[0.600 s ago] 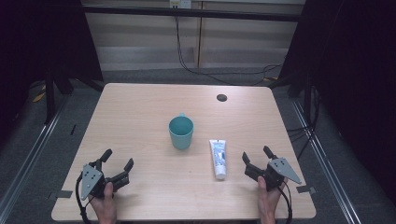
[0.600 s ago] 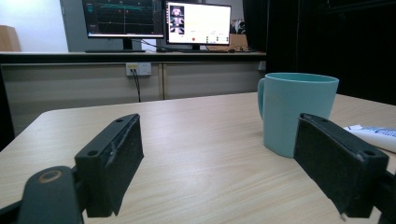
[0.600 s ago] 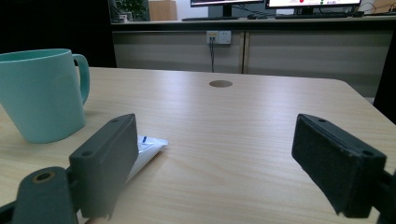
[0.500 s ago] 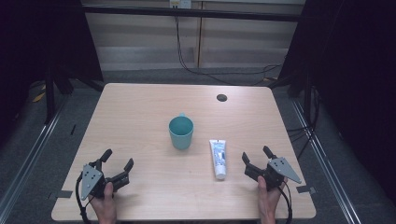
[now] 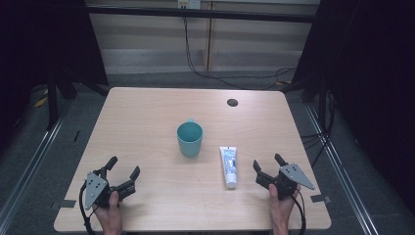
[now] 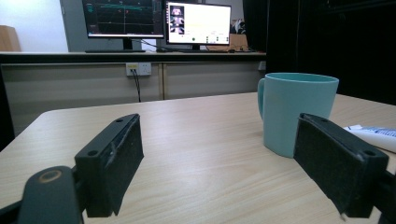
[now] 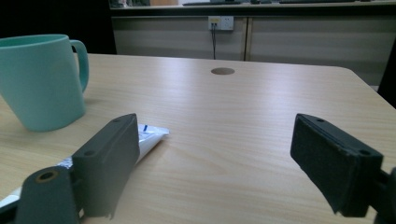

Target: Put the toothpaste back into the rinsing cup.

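Observation:
A teal mug [image 5: 189, 138] stands upright near the middle of the wooden table [image 5: 147, 112], its handle toward the far side. A white toothpaste tube [image 5: 228, 165] lies flat just right of it, cap toward me. My left gripper [image 5: 123, 167] rests open at the near left, nothing between its jaws; in the left gripper view the mug [image 6: 296, 112] stands ahead to the right, with the tube [image 6: 373, 136] beyond it. My right gripper [image 5: 267, 162] is open at the near right, a little right of the tube. The right gripper view has the mug [image 7: 42, 80] and tube [image 7: 144, 137] on its left.
A dark round hole [image 5: 232, 102] sits in the tabletop at the far right. Cables hang behind the table against a low cabinet [image 5: 195, 34]. Monitors [image 6: 159, 21] stand on the counter beyond. Dark curtains flank both sides.

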The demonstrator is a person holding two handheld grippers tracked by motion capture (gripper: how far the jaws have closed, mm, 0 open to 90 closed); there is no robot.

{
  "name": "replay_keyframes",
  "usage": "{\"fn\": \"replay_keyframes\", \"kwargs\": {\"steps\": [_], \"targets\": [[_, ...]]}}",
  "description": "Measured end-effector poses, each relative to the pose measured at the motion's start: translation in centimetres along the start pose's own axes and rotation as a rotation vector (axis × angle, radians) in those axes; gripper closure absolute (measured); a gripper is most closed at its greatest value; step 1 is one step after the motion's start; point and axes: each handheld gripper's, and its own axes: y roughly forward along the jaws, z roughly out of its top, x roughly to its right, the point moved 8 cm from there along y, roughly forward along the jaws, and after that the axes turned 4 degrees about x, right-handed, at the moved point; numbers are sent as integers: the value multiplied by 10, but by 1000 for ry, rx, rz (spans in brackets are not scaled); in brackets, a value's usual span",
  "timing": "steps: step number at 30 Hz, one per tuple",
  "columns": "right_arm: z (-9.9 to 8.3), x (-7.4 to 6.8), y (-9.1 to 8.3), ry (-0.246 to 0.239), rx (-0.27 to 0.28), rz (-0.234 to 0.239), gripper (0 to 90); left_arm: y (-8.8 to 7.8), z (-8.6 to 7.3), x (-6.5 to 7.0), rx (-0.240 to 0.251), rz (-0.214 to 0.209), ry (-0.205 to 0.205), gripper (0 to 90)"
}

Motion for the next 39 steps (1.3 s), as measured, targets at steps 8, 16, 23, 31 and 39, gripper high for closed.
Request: {"fn": "replay_keyframes", "kwargs": {"steps": [8, 16, 23, 31, 39], "targets": [[-2, 3, 2, 37, -33, 8, 213, 0, 0, 0, 1, 3, -1, 159], [-3, 3, 2, 62, -55, 18, 302, 0, 0, 0, 0, 3, 0, 159], [-1, -2, 2, 51, -65, 36, 338, 0, 0, 0, 1, 5, -3, 159], [4, -5, 5, 66, -140, 79, 376, 0, 0, 0, 0, 6, 1, 158], [9, -12, 7, 95, -232, 127, 404, 0, 0, 0, 0, 3, 0, 159]]}}
